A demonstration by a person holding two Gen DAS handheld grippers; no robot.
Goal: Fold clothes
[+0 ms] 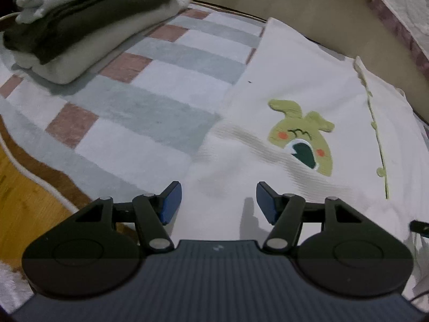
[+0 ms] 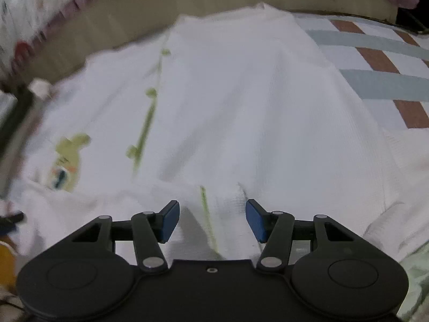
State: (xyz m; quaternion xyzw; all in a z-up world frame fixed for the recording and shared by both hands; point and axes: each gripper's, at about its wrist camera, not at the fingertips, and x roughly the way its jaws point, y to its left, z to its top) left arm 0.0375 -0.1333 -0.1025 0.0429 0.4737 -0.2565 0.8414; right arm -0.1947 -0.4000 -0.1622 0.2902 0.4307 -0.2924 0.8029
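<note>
Dim, fisheye-warped; right view motion-blurred.

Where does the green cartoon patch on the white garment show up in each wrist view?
Left wrist: green patch sits right of centre, ahead of the open left gripper.
Right wrist: green patch sits far left, blurred, left of the open right gripper.
Shared landmark: the green stem line on the white garment.

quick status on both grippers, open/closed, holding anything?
Left gripper: open, holding nothing, over the white garment.
Right gripper: open, a fold of the same garment between its fingers, not gripped.
</note>
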